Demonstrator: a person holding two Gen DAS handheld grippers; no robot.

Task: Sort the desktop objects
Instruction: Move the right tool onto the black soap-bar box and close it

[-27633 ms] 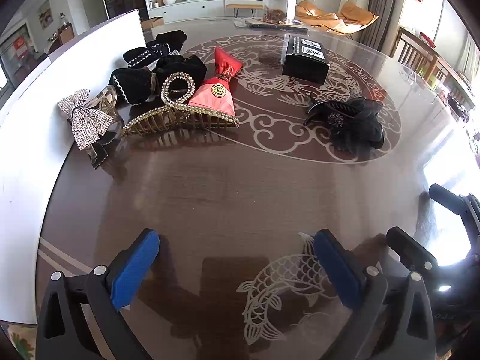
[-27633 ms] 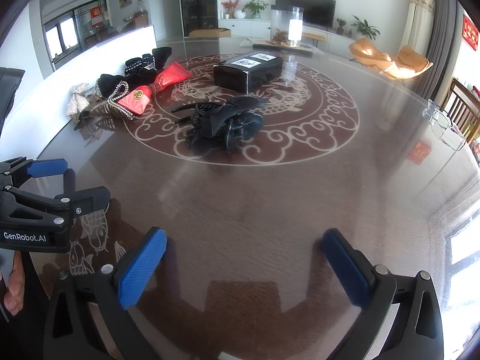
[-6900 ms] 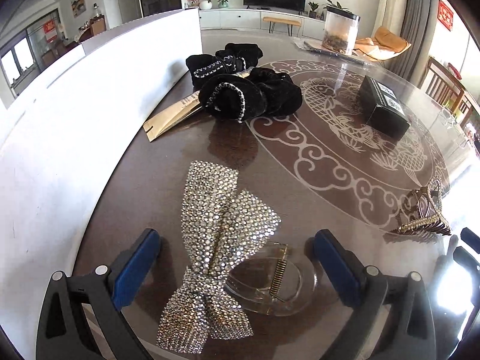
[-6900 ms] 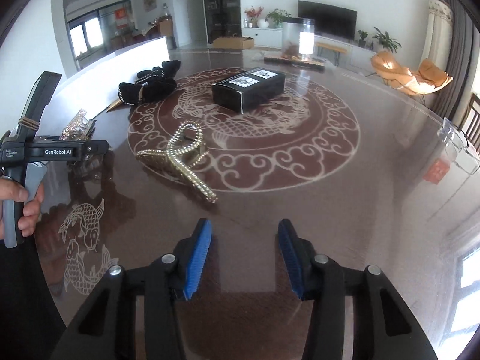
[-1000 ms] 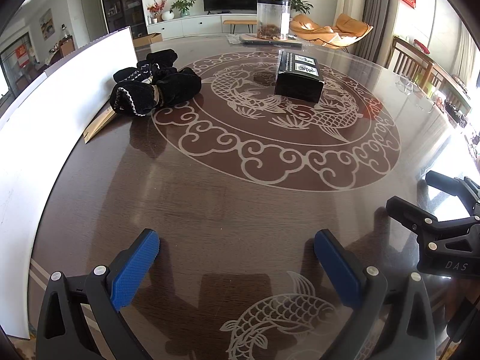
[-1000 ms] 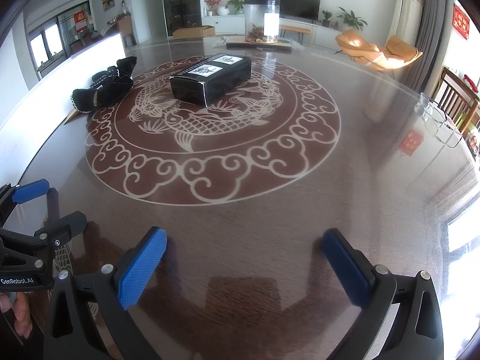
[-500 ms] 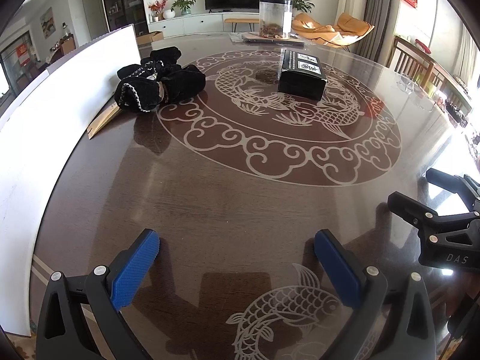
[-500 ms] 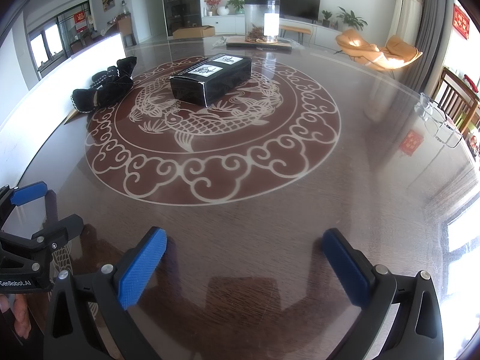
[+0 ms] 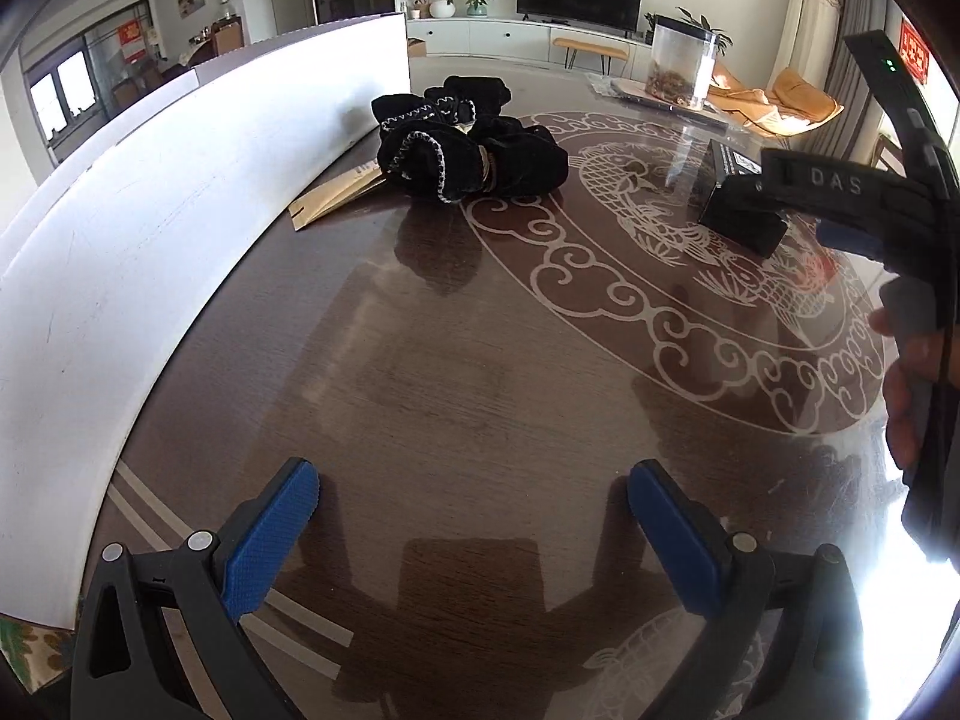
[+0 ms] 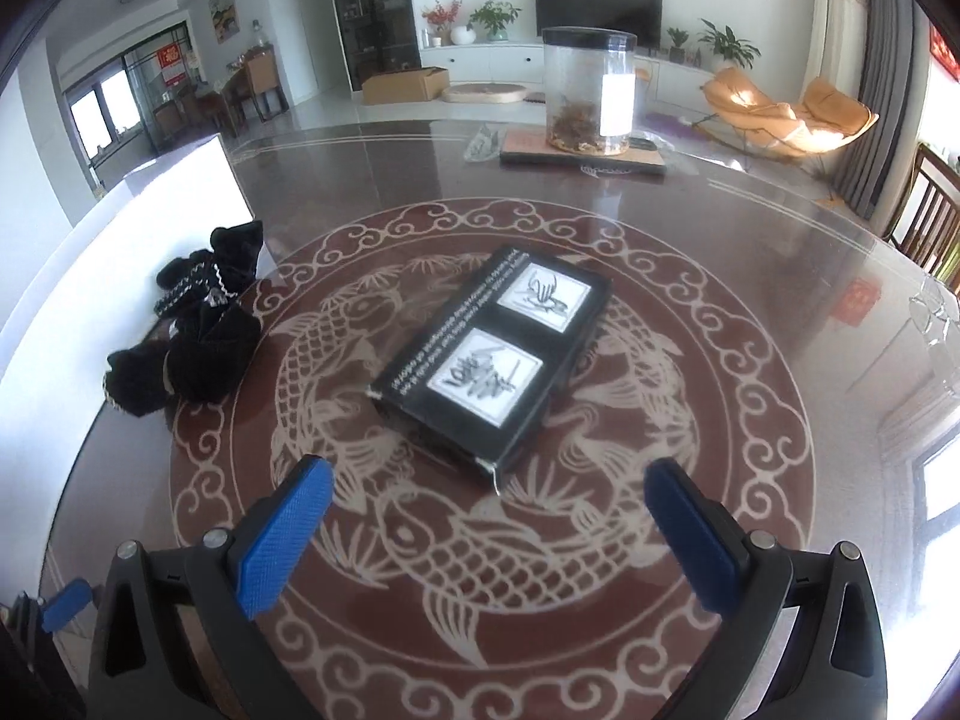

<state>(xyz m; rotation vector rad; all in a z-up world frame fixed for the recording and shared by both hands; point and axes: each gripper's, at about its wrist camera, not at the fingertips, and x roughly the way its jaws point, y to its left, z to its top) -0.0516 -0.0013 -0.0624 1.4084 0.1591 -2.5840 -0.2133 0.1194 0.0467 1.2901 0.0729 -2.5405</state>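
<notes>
A dark, glossy round tabletop with a carp pattern fills both views. A flat black box lies at its centre, just ahead of the right claw, which is spread wide and empty. Black velvet hair bows sit heaped by a white board. The left claw is also spread, empty. To grip the box well, probably straddle its narrow width squarely.

A black box, black velvet bows, a kraft card and a clear jar are borne by the glossy patterned table.
</notes>
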